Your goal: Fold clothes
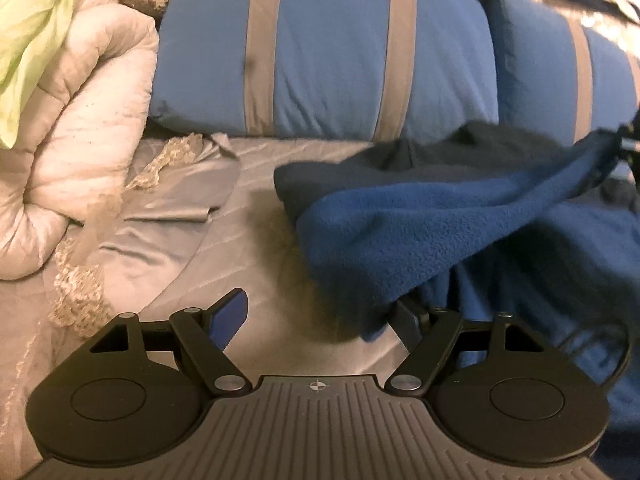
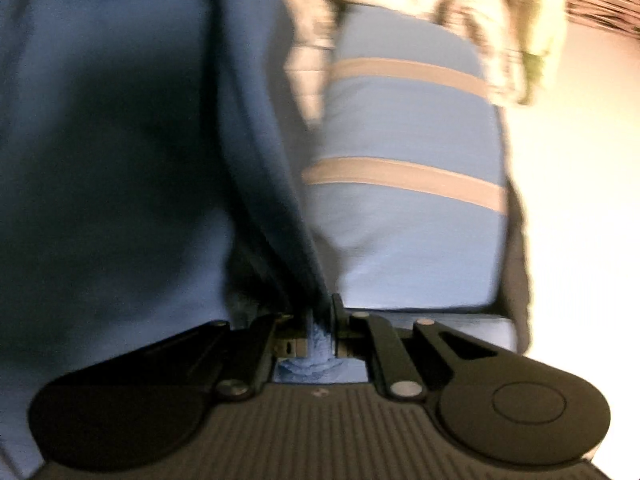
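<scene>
One blue fleece garment [image 1: 420,232], bunched and unfolded on the bed [image 1: 248,240] at three o'clock below the striped pillows [image 1: 320,52], pinched at an edge by the closed right tool [image 2: 320,332], left tool [image 1: 320,316] open and empty; no fold made yet, apparently.

A: Left tongs [image 1: 316,316]: matte black linkage arms, silver rivets, a blue pad on one finger [image 1: 230,316], ribbed grey base with a small crosshair mark.

B: Right tongs [image 2: 320,328]: same black discs, silver rivets, ribbed base.
</scene>
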### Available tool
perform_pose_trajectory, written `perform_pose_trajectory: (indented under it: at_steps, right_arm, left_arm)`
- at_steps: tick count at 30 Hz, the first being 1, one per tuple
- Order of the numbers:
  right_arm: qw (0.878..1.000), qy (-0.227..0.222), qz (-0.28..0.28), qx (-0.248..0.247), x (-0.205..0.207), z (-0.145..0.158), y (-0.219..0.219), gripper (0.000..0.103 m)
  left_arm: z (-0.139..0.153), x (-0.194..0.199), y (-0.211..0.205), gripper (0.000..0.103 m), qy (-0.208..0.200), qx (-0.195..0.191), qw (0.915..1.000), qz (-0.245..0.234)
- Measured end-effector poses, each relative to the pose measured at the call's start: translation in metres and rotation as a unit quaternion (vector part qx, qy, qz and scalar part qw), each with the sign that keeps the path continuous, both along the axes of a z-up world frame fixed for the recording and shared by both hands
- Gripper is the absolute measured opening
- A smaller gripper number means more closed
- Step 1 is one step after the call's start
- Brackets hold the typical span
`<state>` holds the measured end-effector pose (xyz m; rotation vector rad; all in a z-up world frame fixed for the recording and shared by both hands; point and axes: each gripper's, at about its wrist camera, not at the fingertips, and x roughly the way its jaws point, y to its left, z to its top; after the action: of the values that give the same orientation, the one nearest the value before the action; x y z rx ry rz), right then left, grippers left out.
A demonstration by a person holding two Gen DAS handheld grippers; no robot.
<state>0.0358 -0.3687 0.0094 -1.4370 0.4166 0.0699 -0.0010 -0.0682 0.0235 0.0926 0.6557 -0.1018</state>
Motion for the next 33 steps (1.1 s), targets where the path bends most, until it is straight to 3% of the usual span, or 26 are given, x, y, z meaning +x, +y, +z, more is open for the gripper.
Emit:
perform_pose_trajectory:
  at_steps: [7,17,22,27,30,33]
  right_arm:
    - [0.995,-0.087,-0.033,0.017,0.032,0.072,0.009,0.007]
    - [0.981,-0.173,-0.076,0.041,0.041,0.132,0.009,0.007]
    - [0.98,-0.17,-0.096,0.042,0.033,0.139,-0.015,0.007]
    - [0.98,-0.15,-0.119,0.053,0.035,0.13,-0.034,0.007]
    - [0.978,-0.151,-0.131,0.057,0.038,0.126,-0.039,0.007]
    - [0.976,-0.156,-0.139,0.062,0.043,0.128,-0.042,0.007]
  left_arm:
    - [0.007,0.009,-0.02,0.076,-0.021,-0.015,0.9995,-0.016]
    - [0.006,0.037,-0.046,0.076,-0.051,0.028,0.9983,0.007]
    - [0.034,0.046,-0.036,0.078,-0.078,0.047,0.9958,0.01]
    - [0.052,0.062,-0.02,0.081,-0.044,0.007,0.9989,-0.019]
    - [0.044,0.062,-0.017,0.081,-0.019,-0.041,0.9976,-0.052]
    - [0.029,0.052,-0.03,0.081,-0.011,-0.029,0.9961,-0.083]
